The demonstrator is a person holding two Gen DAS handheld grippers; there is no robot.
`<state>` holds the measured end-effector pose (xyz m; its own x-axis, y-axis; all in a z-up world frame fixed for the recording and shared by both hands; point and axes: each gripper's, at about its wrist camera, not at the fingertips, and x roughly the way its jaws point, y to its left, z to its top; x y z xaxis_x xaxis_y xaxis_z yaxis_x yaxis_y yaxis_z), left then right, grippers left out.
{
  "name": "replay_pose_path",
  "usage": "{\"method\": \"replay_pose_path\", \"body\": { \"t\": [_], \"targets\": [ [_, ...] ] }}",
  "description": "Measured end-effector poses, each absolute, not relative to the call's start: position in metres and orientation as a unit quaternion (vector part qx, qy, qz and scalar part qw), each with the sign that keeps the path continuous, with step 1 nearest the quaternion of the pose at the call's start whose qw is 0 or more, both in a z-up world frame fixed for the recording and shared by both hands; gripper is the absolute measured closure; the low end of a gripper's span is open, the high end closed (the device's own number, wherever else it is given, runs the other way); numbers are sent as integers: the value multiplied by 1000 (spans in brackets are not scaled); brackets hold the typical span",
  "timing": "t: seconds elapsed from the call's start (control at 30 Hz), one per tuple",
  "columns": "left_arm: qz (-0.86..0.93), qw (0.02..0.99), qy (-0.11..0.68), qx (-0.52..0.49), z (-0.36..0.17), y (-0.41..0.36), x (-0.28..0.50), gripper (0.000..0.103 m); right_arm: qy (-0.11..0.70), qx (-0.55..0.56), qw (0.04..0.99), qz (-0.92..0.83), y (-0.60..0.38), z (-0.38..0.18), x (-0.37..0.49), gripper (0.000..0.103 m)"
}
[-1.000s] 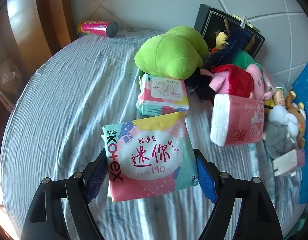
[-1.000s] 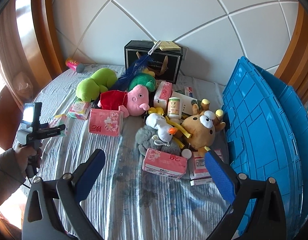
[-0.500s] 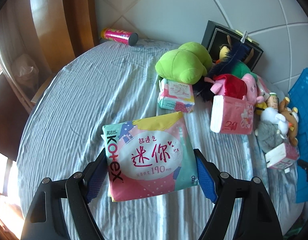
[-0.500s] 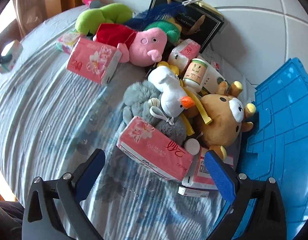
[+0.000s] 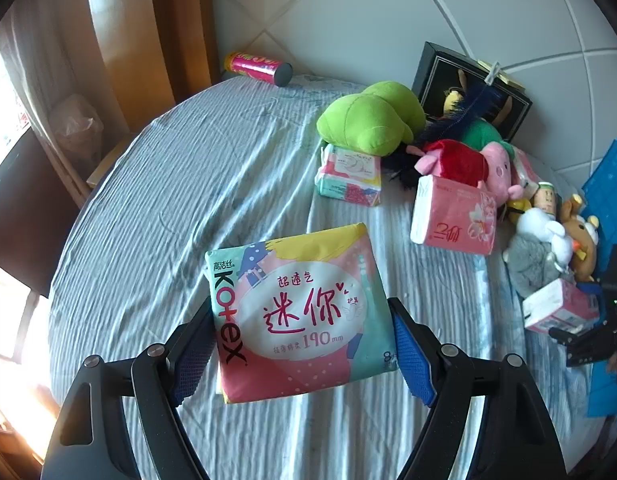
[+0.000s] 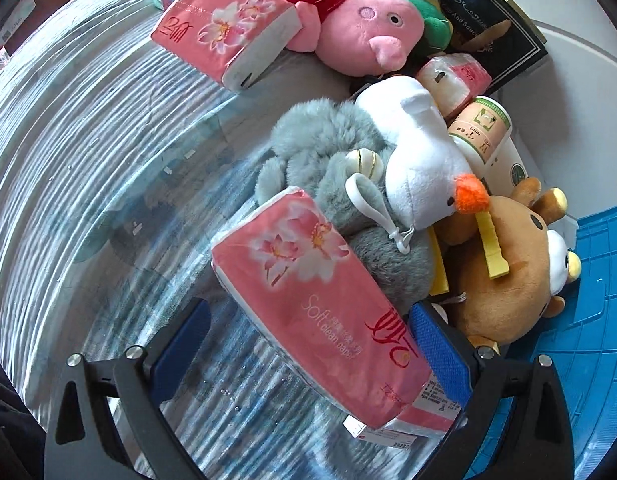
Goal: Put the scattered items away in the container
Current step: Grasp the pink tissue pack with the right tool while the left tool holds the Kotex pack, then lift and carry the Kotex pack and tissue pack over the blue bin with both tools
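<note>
A Kotex pad pack (image 5: pixel 298 314) is clamped flat between the blue pads of the left gripper (image 5: pixel 300 344), held clear of the striped sheet (image 5: pixel 156 208). Beyond its fingers a second pad pack (image 5: pixel 348 176) is seen under a green plush (image 5: pixel 368 124), and further right a pink tissue pack (image 5: pixel 454 216).

The right gripper (image 6: pixel 306 354) is set low over another tissue pack (image 6: pixel 320 300), which lies slantwise between the spread jaws; the right pad looks close to the pack's edge, the left pad is well apart, so no grip is made yet. Just ahead of it a grey plush (image 6: pixel 320 148), a white duck toy (image 6: pixel 420 160) and a brown bear (image 6: pixel 504 268) are piled. The blue container (image 6: pixel 588 320) is seen to its right.

Step judged: one item lifted, a second being approached. Next, the right jaws would need closing squarely across the slanted pack, then both items carried to the container.
</note>
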<state>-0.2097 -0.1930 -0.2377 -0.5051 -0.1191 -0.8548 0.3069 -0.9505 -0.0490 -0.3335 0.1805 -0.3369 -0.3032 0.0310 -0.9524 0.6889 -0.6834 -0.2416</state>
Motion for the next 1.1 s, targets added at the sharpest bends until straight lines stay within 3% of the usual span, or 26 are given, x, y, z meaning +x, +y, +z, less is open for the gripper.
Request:
{"method": "replay_pose_path", "body": {
  "t": [0.03, 0.13, 0.23, 0.33, 1.1],
  "targets": [
    [-862, 124, 99, 482, -237, -188, -209, 23, 321, 545, 228, -740, 183, -335, -332, 4],
    [-863, 125, 100, 479, -234, -177, -207, 23, 307, 545, 225, -747, 191, -329, -333, 30],
    [-864, 124, 101, 477, -231, -168, -208, 23, 289, 552, 230, -747, 199, -323, -333, 42],
    [-867, 120, 101, 474, -228, -160, -210, 23, 272, 558, 233, -748, 207, -318, -329, 47],
    [-885, 72, 74, 455, -192, -145, -198, 23, 176, 519, 142, -824, 210, -207, -269, 51]
  ]
}}
